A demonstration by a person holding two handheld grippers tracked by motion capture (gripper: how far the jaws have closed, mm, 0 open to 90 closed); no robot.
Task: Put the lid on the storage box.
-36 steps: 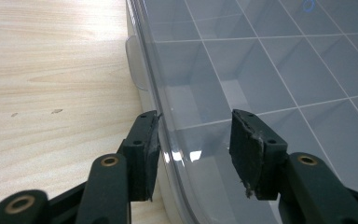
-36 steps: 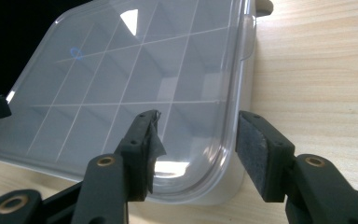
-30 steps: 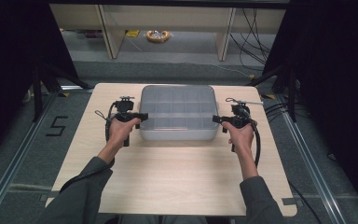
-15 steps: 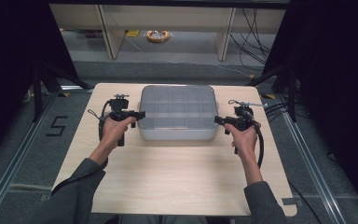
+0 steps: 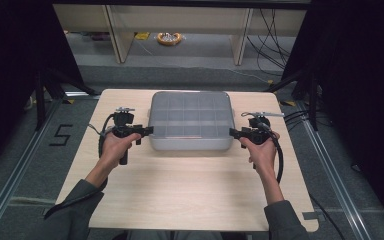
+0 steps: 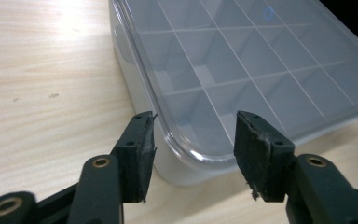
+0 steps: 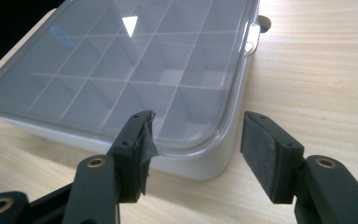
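- Box: grey rectangular plastic compartment box point(image 5: 190, 121), clear lid on, mid-table.
- Left gripper point(image 5: 139, 131): jaws apart at box's near-left corner, gripping nothing.
- Right gripper point(image 5: 238, 132): jaws apart at near-right corner, gripping nothing.

A lab recording bay: black curtains point(image 5: 10, 75) flank a lone wooden worktop point(image 5: 190, 195) on grey carpet, metal floor rails point(image 5: 10, 185) beside it, loose cables point(image 5: 275, 30) at upper right.

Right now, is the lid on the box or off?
On. The clear lid lies flat over the grey box, covering its compartments.
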